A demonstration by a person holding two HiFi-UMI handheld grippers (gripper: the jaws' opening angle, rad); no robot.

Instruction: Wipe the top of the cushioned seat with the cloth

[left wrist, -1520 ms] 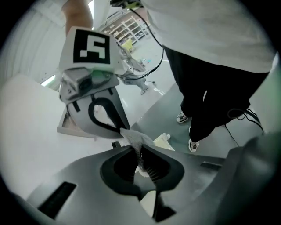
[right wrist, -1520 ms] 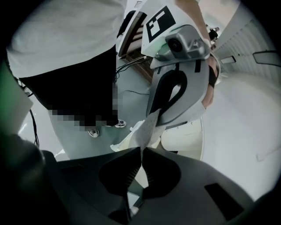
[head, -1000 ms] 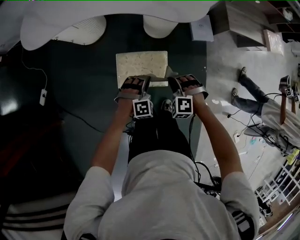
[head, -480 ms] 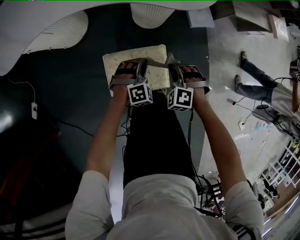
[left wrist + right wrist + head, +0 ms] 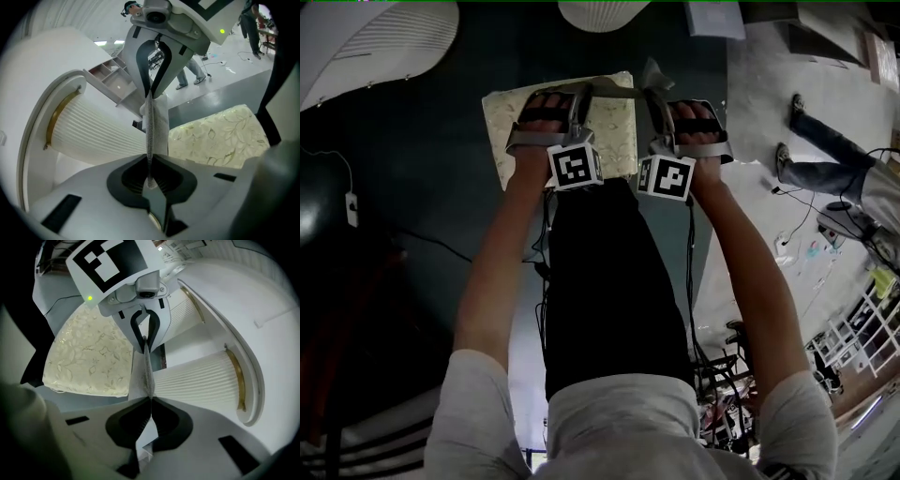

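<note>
So, left gripper [image 5: 149, 176]: clamped tight on one end of the cloth [image 5: 151, 124].
Right gripper [image 5: 151, 408]: pinched shut on the other end.
Cloth: stretched as a strip between both grippers, over the far edge of the seat [image 5: 614, 141]; contact unclear.
Seat: lay beneath both grippers, cream with a leaf pattern, dark floor [image 5: 441, 187] around.

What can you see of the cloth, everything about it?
The cloth is a thin, pale grey piece of woven-looking fabric. It is stretched taut, edge-up, between the left gripper and the right gripper, each shut on one end. It spans the far part of the cream, leaf-patterned cushioned seat; whether it touches the seat cannot be told.
</note>
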